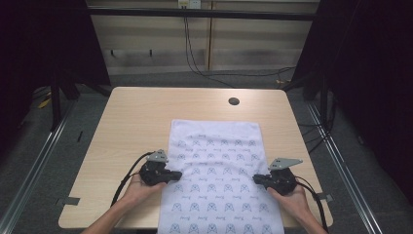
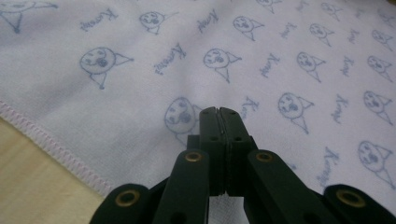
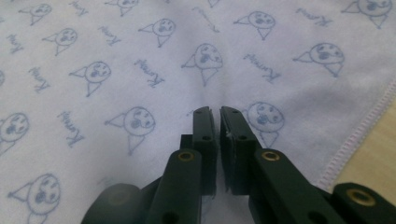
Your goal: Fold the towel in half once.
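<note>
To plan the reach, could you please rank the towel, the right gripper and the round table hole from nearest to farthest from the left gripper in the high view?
From the left gripper:
1. Towel, directly at its jaws.
2. Right gripper, across the towel.
3. Round hole, near the table's far edge.

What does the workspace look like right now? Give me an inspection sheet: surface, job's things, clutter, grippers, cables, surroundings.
Surface: light wood table, with a round dark hole near the far edge.
Job's things: white printed towel lying flat, its near end hanging over the table's front edge.
Clutter: nothing seen on the table.
Grippers: left gripper at the towel's left edge, jaws shut over the cloth; right gripper at its right edge, jaws almost together with a thin gap. Whether either has pinched cloth cannot be told.
Cables: a black cable trails from each gripper; black wires hang at the back wall.
Surroundings: grey floor, dark frame posts at both sides.
</note>
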Demonstrator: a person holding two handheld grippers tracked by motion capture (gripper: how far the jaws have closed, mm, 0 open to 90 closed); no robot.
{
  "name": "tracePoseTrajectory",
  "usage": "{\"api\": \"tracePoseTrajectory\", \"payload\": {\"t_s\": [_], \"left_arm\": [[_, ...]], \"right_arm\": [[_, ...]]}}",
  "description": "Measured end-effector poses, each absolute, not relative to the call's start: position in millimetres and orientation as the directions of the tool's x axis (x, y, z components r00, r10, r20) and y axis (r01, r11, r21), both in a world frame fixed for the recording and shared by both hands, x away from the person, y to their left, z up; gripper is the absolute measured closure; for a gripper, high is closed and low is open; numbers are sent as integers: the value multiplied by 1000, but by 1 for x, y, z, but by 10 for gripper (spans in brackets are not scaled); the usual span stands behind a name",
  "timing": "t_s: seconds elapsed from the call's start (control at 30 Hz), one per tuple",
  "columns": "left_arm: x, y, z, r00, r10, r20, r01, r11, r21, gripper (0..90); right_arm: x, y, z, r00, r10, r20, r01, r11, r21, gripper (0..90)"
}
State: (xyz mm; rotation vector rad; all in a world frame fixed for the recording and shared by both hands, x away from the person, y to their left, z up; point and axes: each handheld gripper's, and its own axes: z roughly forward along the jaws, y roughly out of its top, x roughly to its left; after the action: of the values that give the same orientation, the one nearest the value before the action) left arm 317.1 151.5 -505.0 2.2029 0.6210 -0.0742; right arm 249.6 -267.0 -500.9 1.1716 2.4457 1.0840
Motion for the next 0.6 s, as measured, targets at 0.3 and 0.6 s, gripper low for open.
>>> {"api": "tracePoseTrajectory", "payload": {"t_s": [0.3, 0.6], "left_arm": [[288, 148, -499, 893, 402, -203, 422, -591, 688, 894], [243, 152, -493, 910, 348, -223, 406, -646, 647, 892]], "right_arm": [[227, -265, -499, -684, 717, 135, 586, 430, 687, 867], [191, -261, -494, -733, 652, 195, 596, 476, 647, 863]]}}
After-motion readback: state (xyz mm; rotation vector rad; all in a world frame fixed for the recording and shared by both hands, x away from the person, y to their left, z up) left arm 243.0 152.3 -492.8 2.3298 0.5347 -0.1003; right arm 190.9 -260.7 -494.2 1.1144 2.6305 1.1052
